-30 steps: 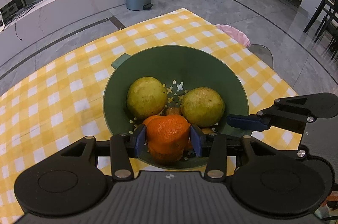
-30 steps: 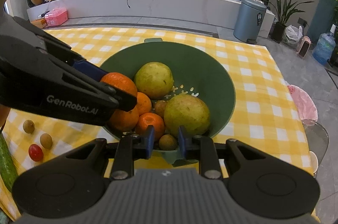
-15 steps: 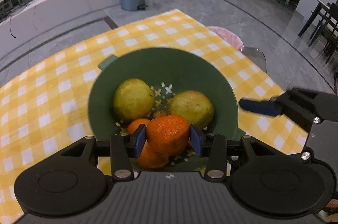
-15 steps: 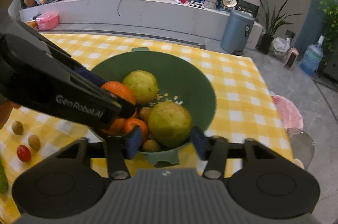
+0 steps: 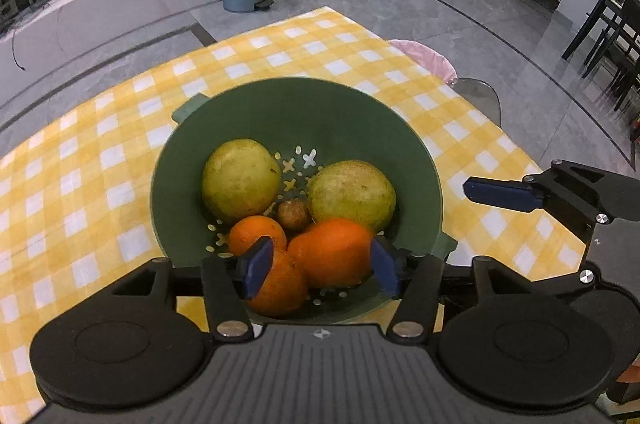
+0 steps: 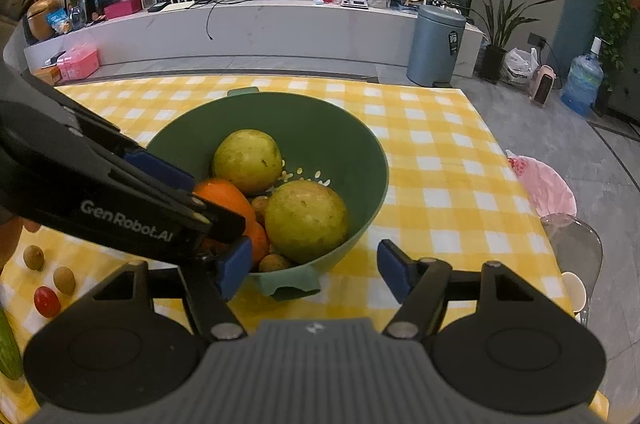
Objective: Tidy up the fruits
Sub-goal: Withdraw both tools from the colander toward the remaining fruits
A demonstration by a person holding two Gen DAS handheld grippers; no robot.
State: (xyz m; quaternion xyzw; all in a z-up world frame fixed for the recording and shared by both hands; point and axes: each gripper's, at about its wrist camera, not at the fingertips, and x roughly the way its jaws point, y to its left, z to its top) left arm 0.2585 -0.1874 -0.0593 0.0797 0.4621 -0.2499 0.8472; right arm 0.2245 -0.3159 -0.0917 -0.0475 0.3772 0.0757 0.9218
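A green colander bowl (image 5: 360, 112) sits on the yellow checked tablecloth (image 5: 80, 184); it also shows in the right wrist view (image 6: 360, 152). It holds two yellow-green fruits (image 5: 240, 178) (image 5: 352, 190), several oranges and a small brown fruit (image 5: 293, 214). My left gripper (image 5: 316, 266) is open over the bowl's near side, and one orange (image 5: 332, 250) lies between its pads, touching the right pad only. My right gripper (image 6: 314, 268) is open and empty in front of the bowl's near handle (image 6: 288, 286).
Two small brown fruits (image 6: 33, 257) (image 6: 64, 279), a red cherry tomato (image 6: 46, 301) and a cucumber end (image 6: 8, 348) lie on the cloth to the left of the bowl. A pink-cushioned clear chair (image 6: 548, 192) stands past the table's right edge.
My left gripper opened and let the orange go into the bowl. My right gripper opened wide and drew back from the bowl.
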